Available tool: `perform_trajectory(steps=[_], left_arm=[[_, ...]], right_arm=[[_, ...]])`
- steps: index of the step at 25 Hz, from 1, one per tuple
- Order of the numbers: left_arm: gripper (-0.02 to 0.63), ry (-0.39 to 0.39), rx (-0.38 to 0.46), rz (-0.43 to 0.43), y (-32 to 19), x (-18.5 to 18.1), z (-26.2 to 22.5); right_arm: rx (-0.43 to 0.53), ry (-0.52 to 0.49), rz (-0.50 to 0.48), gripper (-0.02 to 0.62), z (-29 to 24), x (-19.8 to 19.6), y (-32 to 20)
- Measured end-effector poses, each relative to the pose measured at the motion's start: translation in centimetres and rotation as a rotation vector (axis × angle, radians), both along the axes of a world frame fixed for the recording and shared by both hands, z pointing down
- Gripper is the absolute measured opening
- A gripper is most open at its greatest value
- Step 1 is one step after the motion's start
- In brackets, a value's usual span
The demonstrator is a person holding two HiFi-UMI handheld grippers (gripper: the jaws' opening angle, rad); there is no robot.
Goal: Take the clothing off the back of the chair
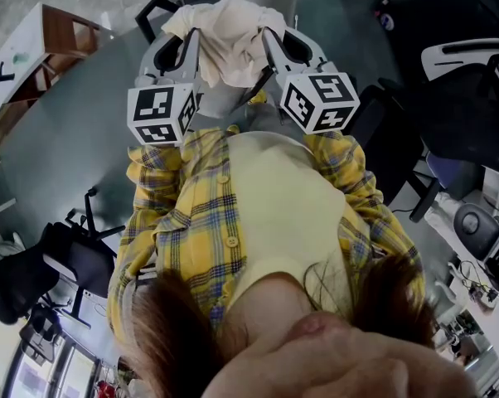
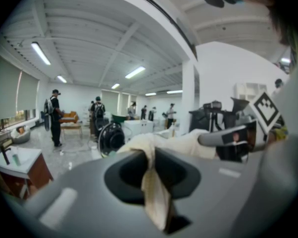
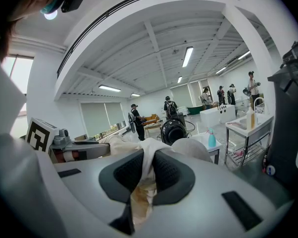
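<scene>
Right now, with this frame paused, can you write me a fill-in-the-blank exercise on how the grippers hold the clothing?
1. Number of grippers clamped on the cream garment: ____.
2. The left gripper has its jaws ____ on a fold of that garment.
3. The right gripper pinches it too, so the fabric spans ____ the two grippers.
4. The person's plaid shirt is mostly ____.

Missing words: two; shut; between; yellow.
</scene>
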State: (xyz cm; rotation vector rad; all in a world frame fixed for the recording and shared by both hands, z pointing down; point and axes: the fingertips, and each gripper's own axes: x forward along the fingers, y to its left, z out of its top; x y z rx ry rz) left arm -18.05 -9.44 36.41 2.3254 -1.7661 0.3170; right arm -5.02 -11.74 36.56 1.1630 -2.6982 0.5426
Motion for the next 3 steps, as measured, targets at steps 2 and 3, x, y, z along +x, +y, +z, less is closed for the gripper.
perform_trajectory(steps=[2,3], left_arm=[[0.052,0.0,0.0,0.001,-0.03,-0.05,0.01],[0.052,0.001,0.0,0.002,-0.05,-0.08,0.02]], right_arm=[[-0.001,-0.001,0.001,0.041,0.05,-0.05,-0.03],[-0.002,-0.001,0.001,0.041,0.08,-0.08,-0.04]])
